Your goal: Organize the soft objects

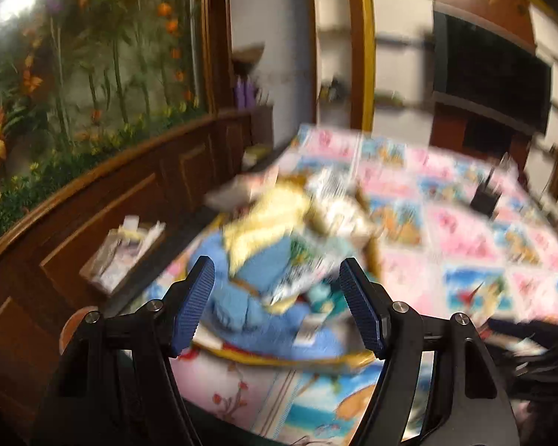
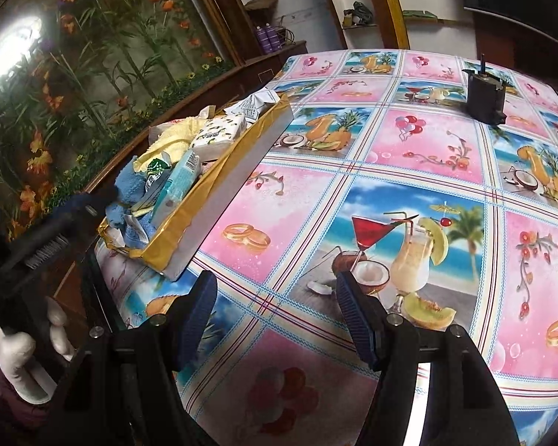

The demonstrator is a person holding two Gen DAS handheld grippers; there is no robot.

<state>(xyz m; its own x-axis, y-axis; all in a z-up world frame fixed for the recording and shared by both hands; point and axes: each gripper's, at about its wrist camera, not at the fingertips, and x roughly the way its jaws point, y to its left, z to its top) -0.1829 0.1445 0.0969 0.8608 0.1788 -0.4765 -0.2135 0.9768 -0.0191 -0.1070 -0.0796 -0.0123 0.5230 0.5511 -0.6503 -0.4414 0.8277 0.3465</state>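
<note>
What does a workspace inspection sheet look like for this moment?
Surface: table under a patterned tablecloth, pink and beach squares, mostly bare.
Job's things: gold tray near the table's left edge, piled with a blue towel, yellow cloth, tissue pack and teal packet.
Clutter: small black device at the far side.
Grippers: left tool open, empty, facing the tray; right tool open, empty, above the tablecloth.
Cables: nothing seen.
Surroundings: flower mural, wooden panelling, shelves.
</note>
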